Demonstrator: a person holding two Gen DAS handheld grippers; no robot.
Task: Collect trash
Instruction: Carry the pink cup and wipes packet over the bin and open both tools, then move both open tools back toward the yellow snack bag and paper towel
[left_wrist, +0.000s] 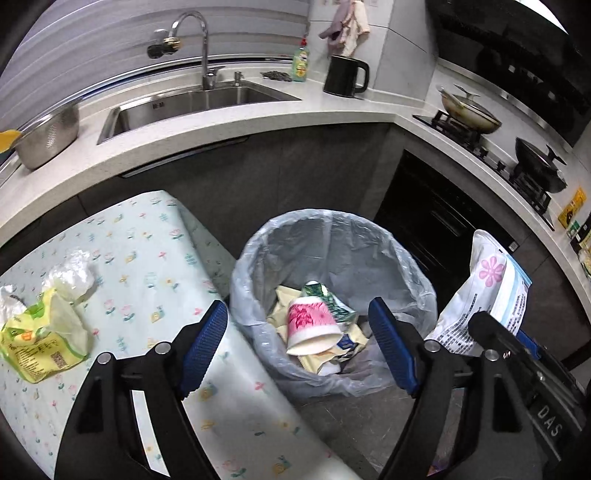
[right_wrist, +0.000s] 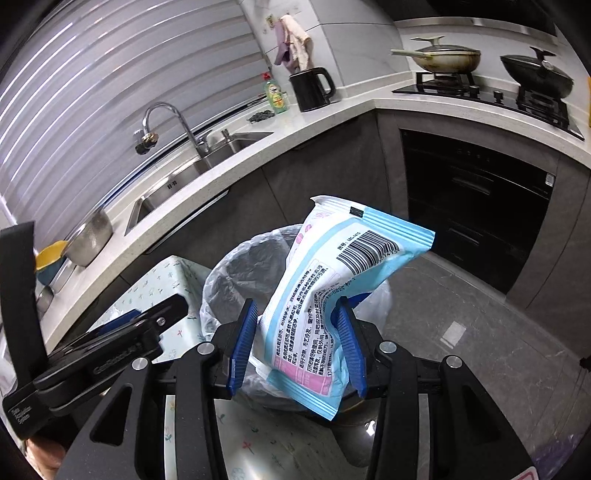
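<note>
Left gripper (left_wrist: 299, 347) stands spread wide over the lined trash bin (left_wrist: 391, 236), nothing between its blue pads; a pink-flowered paper cup (left_wrist: 312, 325) lies below among wrappers, apparently resting on them. Right gripper (right_wrist: 301, 343) pinches a blue-and-white wipes packet (right_wrist: 332, 291) near its lower end, upper end leaning rightward above the bin. A yellow wrapper (left_wrist: 37, 343) remains on the floral-clothed table (left_wrist: 147, 258).

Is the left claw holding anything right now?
No: the left claw stands open and empty over the lined trash bin, with the pink floral paper cup already lying inside the bin.
</note>
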